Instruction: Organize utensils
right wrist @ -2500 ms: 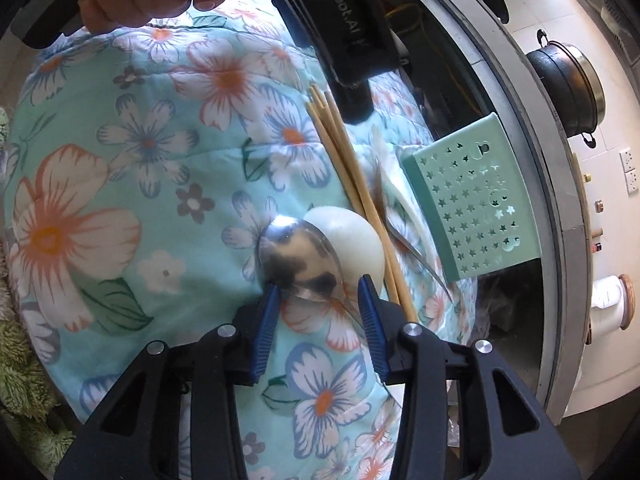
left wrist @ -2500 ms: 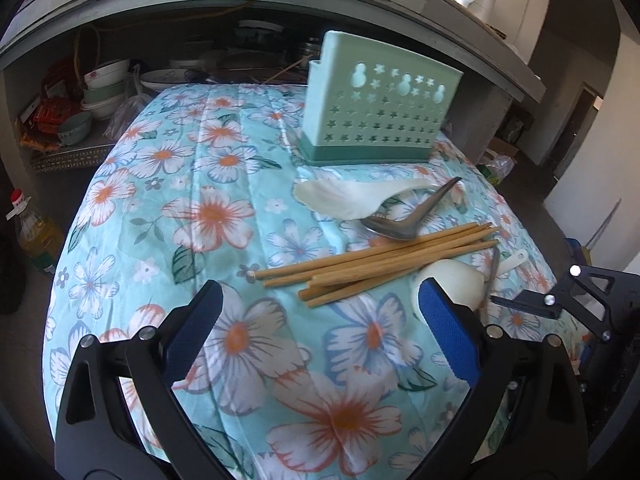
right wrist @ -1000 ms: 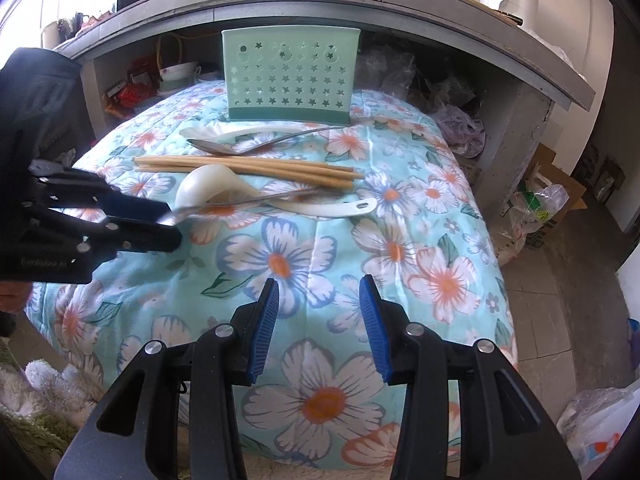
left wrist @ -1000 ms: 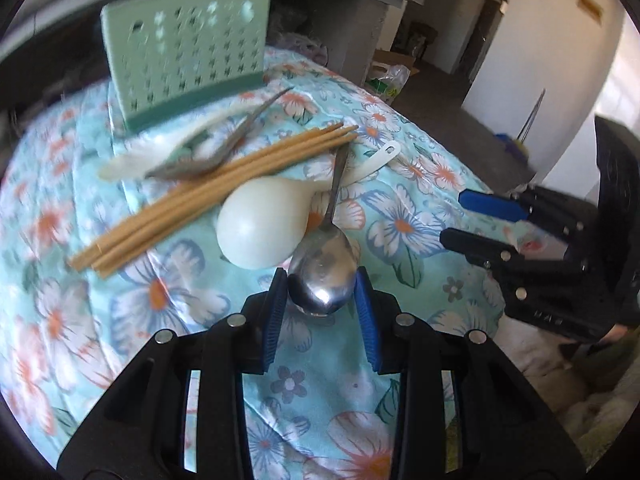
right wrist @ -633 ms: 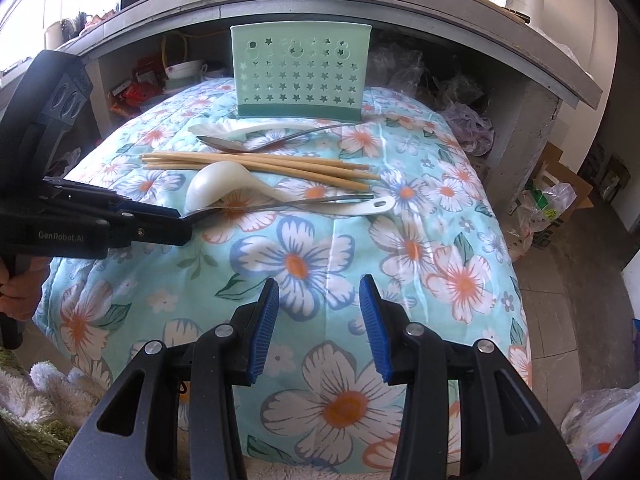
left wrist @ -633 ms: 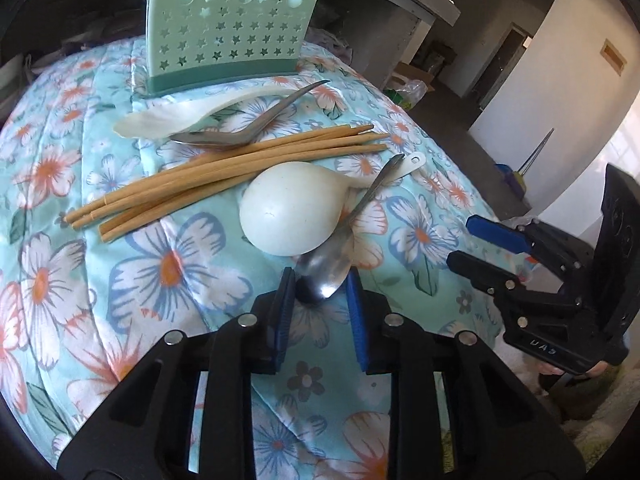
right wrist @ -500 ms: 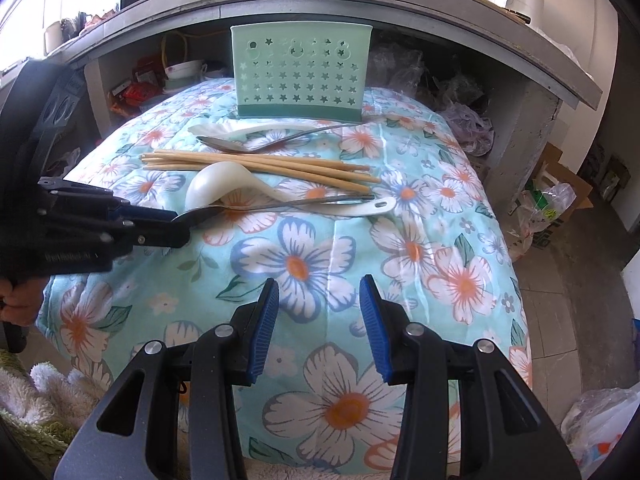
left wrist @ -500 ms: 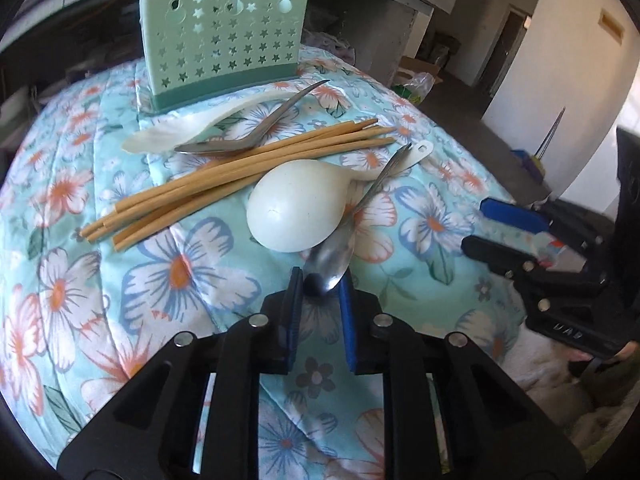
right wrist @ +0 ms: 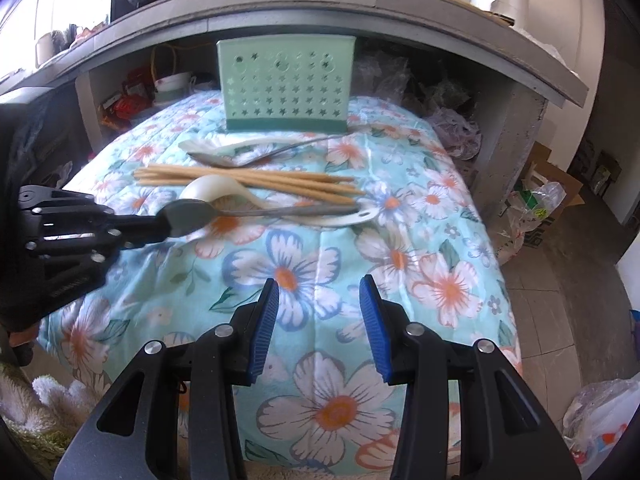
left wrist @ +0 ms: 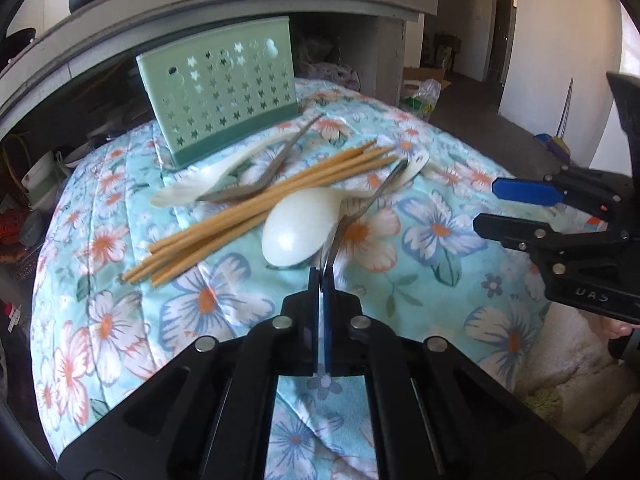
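My left gripper is shut on the bowl of a metal spoon, which is turned on edge with its handle running away over the floral quilt. From the right wrist view the left gripper grips that metal spoon at the left. A white ladle spoon lies beside it, touching several wooden chopsticks. A second white spoon and a second metal spoon lie in front of the green star-cut holder. My right gripper hovers open and empty over the quilt's front part.
A concrete counter overhangs the quilt's far end, with bowls on a shelf beneath. Plastic bags and a box sit on the floor at right. A fluffy mat lies at the near left edge.
The left jaws have closed fully on the metal spoon's bowl, and the spoon has tipped onto its edge and come up slightly. The right gripper has stayed still.
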`<state>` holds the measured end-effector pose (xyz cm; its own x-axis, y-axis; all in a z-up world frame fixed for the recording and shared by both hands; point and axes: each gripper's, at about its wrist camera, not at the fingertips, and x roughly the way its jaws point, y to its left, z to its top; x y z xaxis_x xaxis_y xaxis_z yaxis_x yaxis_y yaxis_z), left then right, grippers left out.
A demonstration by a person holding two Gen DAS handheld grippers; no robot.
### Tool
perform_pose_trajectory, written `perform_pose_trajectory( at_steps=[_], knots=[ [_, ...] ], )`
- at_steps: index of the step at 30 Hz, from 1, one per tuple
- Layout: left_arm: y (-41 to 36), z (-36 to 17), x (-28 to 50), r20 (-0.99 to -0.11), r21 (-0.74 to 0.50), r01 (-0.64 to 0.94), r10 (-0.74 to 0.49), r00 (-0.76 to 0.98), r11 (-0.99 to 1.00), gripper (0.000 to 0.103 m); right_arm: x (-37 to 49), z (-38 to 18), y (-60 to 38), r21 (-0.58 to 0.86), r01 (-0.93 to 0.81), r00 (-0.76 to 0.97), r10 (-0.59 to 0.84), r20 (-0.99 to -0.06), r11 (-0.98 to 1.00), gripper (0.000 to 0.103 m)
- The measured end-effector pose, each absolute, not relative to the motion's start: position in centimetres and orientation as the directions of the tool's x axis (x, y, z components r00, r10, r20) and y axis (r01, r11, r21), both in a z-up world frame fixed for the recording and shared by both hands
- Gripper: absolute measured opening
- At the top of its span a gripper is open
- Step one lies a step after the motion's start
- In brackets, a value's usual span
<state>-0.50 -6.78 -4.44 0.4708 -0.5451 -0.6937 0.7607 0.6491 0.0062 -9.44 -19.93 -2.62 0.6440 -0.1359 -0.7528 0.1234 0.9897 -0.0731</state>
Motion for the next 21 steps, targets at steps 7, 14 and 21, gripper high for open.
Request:
perform_pose_trajectory(
  at_steps=[7, 14, 21],
  knots=[
    [-4.5, -0.3, 0.0, -0.634, -0.094, 0.747, -0.619, 0.465, 0.658, 0.0, -9.6, -1.7, -20.1, -0.076, 0.141, 0.674, -0.151, -0.723, 0.987, 0.041],
    [-1.1, 3.4, 2.9, -0.549, -0.221, 0.679, -0.665, 0.507, 0.7, 0.0, -7.2, -1.7, -16.5, -0.199, 0.009, 0.705, -0.148, -0.694, 0.98, 0.041],
    [1.7, 6.2, 4.9, -0.466, -0.266, 0.628, -0.668, 0.58, 0.731, 0.0, -3.1, -4.9, -11.6, -0.42, -0.138, 0.672, -0.227, -0.705, 0.897, 0.041]
  ],
)
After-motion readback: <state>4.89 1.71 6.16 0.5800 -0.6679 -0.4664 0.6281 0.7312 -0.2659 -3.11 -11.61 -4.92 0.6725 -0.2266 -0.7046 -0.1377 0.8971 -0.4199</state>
